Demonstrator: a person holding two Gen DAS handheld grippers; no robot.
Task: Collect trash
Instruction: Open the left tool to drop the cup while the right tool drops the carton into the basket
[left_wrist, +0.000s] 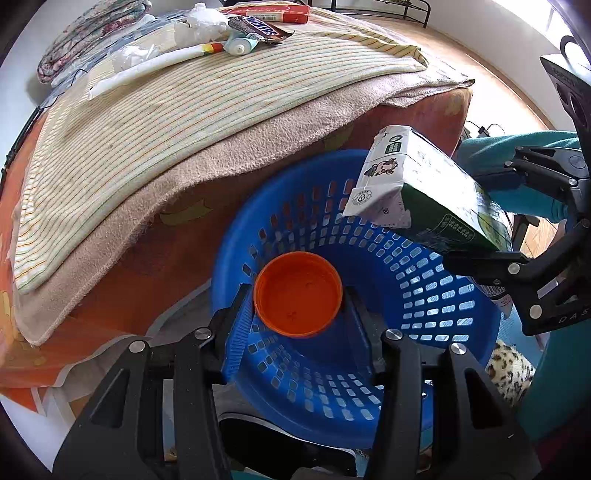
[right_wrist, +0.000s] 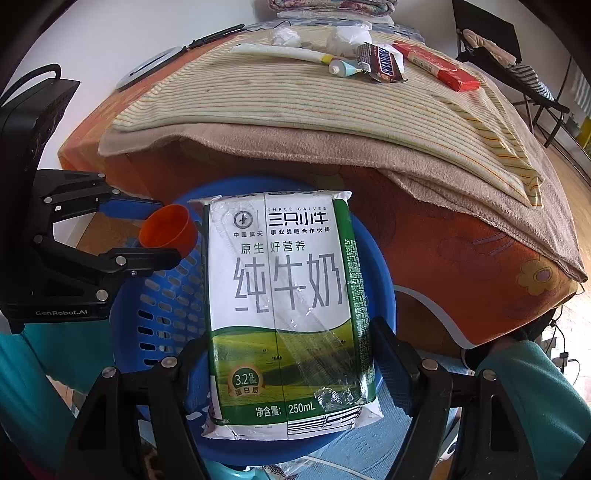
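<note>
We hold a small round orange plastic cup (left_wrist: 297, 294) pinched in the left hand-held gripper (left_wrist: 298, 306) and a green-and-white milk carton (right_wrist: 286, 314) clamped in the right hand-held gripper (right_wrist: 291, 354), both above the blue perforated plastic basket (left_wrist: 424, 295). To drop them cleanly, we release the cup first, then the tilted carton, which seems centred enough.
</note>
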